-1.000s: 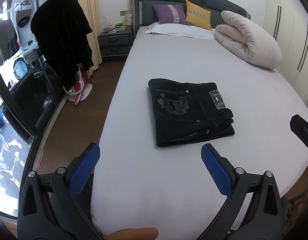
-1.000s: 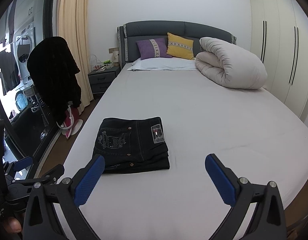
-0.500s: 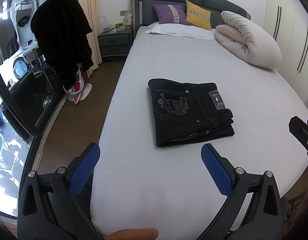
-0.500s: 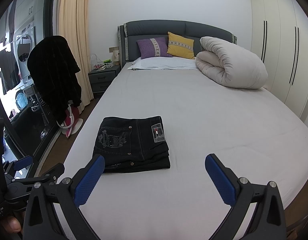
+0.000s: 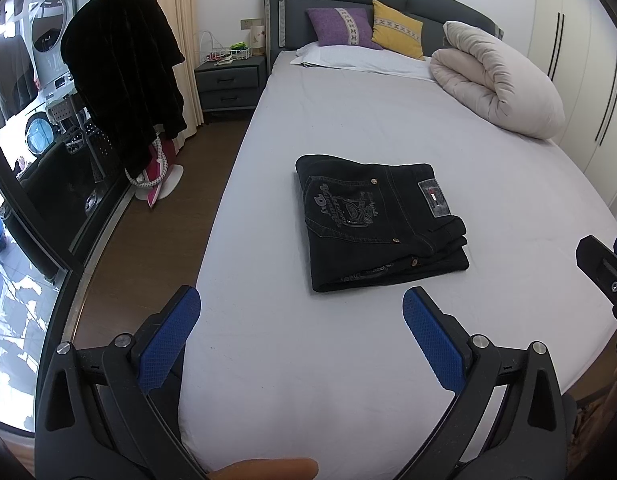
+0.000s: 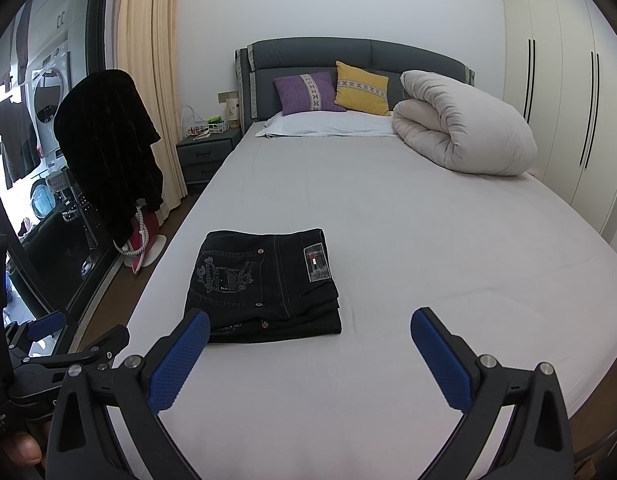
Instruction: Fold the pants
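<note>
Folded black denim pants (image 5: 378, 220) lie as a compact rectangular stack on the pale grey bed sheet (image 5: 348, 120), near its left edge, embroidered back pocket and woven label uppermost. The left gripper (image 5: 300, 314) and right gripper (image 6: 310, 330) hover short of the stack, blue textured pads spread wide, grasping nothing. The fold looks complete; to finish well, only square the slightly stepped right-hand layers (heavy denim holds its creases) without dragging the smooth sheet.
</note>
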A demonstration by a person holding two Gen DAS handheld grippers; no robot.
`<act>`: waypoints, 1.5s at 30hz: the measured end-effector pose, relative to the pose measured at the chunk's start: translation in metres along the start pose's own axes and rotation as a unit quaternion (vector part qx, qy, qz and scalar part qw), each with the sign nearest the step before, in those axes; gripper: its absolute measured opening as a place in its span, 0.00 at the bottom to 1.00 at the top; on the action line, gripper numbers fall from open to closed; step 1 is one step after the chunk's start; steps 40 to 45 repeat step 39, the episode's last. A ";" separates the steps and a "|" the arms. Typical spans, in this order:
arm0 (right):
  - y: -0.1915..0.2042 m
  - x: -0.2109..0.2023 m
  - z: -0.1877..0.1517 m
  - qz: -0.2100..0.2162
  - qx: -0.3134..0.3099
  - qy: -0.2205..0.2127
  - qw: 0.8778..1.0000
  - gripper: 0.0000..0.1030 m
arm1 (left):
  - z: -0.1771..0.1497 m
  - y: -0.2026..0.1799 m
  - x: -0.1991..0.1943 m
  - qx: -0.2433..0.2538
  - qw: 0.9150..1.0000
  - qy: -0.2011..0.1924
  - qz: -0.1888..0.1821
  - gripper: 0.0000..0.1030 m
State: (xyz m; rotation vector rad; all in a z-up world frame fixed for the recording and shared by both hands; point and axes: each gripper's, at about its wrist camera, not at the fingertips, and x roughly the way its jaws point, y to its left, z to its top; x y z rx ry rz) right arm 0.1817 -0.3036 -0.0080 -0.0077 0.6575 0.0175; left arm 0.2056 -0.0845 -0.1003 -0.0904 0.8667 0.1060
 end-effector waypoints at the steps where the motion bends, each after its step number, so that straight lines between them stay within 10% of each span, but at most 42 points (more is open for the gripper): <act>1: 0.000 0.000 0.000 0.000 0.000 0.000 1.000 1.00 | 0.000 -0.001 0.001 0.000 1.000 0.000 0.000 1.00; 45: -0.003 -0.004 -0.017 0.003 -0.002 0.010 1.000 1.00 | -0.008 -0.010 0.005 -0.008 1.000 0.004 0.003 1.00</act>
